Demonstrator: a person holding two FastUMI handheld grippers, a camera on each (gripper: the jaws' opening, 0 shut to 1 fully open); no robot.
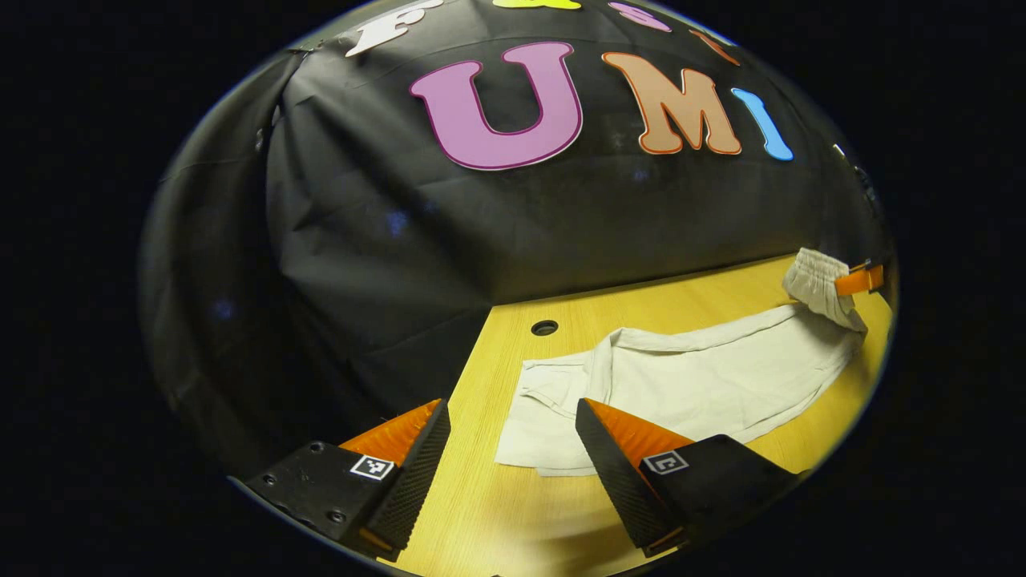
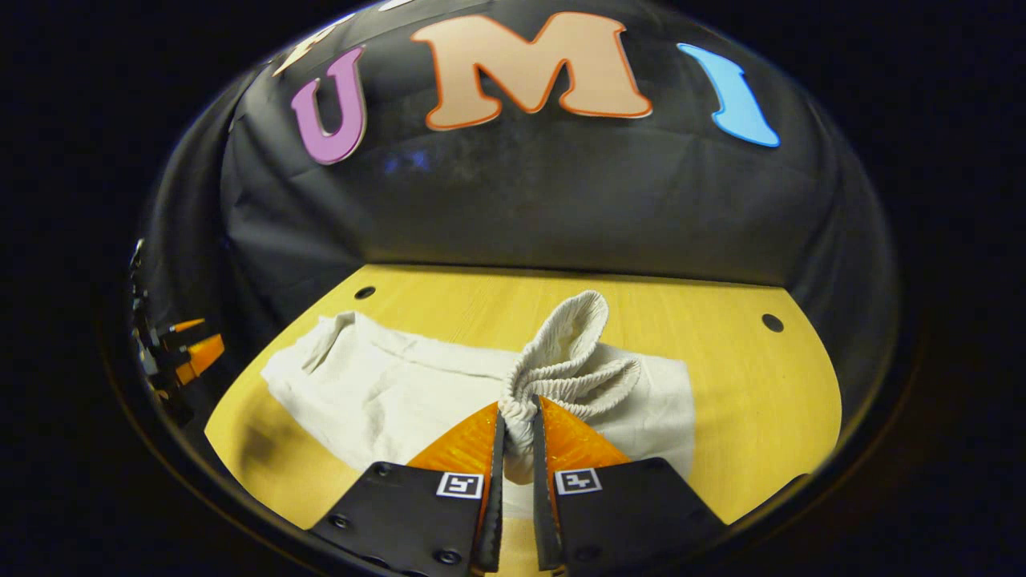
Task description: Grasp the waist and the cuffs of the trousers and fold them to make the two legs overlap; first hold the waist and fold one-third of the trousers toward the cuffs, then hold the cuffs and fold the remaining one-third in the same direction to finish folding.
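Note:
Pale cream trousers [image 1: 689,377] lie stretched across the wooden table [image 1: 513,513]. In the left gripper view their cuffs [image 1: 545,417] lie nearest me and my left gripper [image 1: 513,437] hangs open just above that end, nothing between its fingers. Far off at the right, the other gripper [image 1: 859,280] pinches the gathered waistband [image 1: 813,284]. In the right gripper view my right gripper [image 2: 517,429] is shut on the bunched elastic waistband [image 2: 561,361], lifted a little off the trousers [image 2: 385,393]. The left gripper [image 2: 192,353] shows small at the far left edge.
The black cloth wall [image 2: 513,208] closes the table's back and sides. Small round holes [image 2: 772,322] sit in the tabletop [image 2: 761,401] near the rear corners, another hole [image 1: 544,328] beyond the cuffs. Bare wood lies right of the waistband.

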